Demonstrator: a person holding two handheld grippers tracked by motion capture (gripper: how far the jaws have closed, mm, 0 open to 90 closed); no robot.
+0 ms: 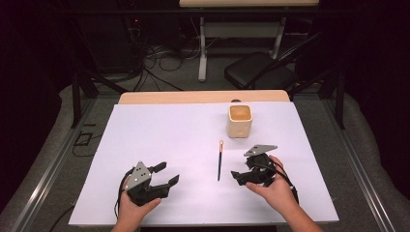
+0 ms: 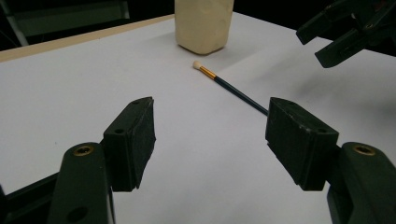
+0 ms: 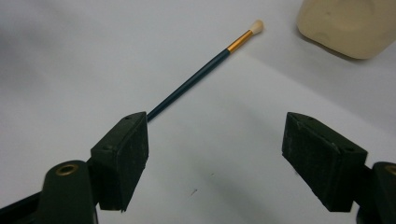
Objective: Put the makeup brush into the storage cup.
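The right tongs (image 1: 240, 176) gaped wide just beside the brush (image 1: 220, 162), below the cup (image 1: 240, 120). The left tongs (image 1: 167, 173) gaped too. A skewed closure could roll the thin handle away.

White sheet (image 1: 159, 145) over wooden table (image 1: 159, 97), black chair (image 1: 258, 70) — cables (image 1: 162, 58) behind

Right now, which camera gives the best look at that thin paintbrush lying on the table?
The right gripper view: the paintbrush runs large and sharp, with pale tip, gold band and dark handle clear. The left gripper view shows the tip end, its tail hidden behind a jaw. The high view shows it whole but tiny.
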